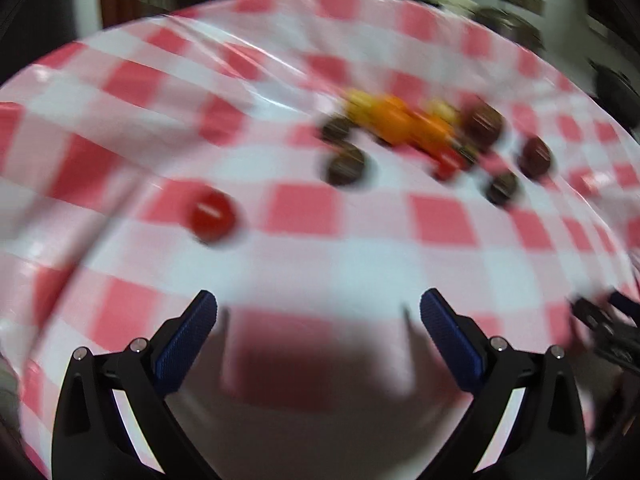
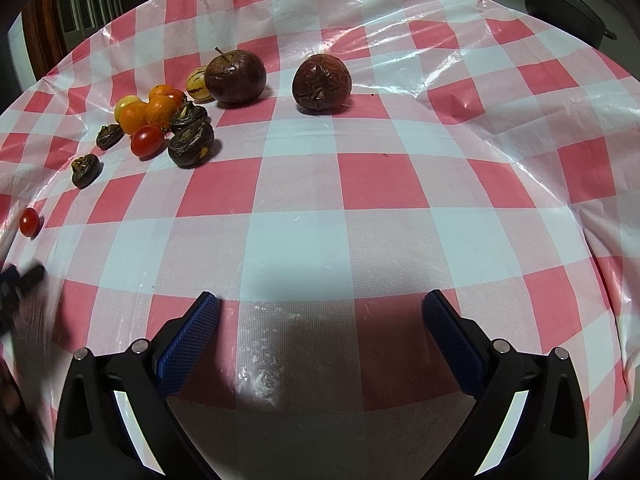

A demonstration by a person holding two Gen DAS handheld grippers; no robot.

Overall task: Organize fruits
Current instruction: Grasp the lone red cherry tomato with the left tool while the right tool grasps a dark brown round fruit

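Fruits lie on a red-and-white checked tablecloth. In the right wrist view a cluster sits at the far left: two oranges, a red tomato, several shrivelled dark fruits and a yellow striped fruit. Two dark wrinkled apples stand behind. A lone cherry tomato lies at the left edge. My right gripper is open and empty, well short of the fruits. The left wrist view is blurred; the cluster and a lone tomato show. My left gripper is open and empty.
A black pot stands beyond the table's far right edge. The cloth is wrinkled at the right. The left gripper's body shows blurred at the left edge of the right wrist view. The right gripper shows at the left view's right edge.
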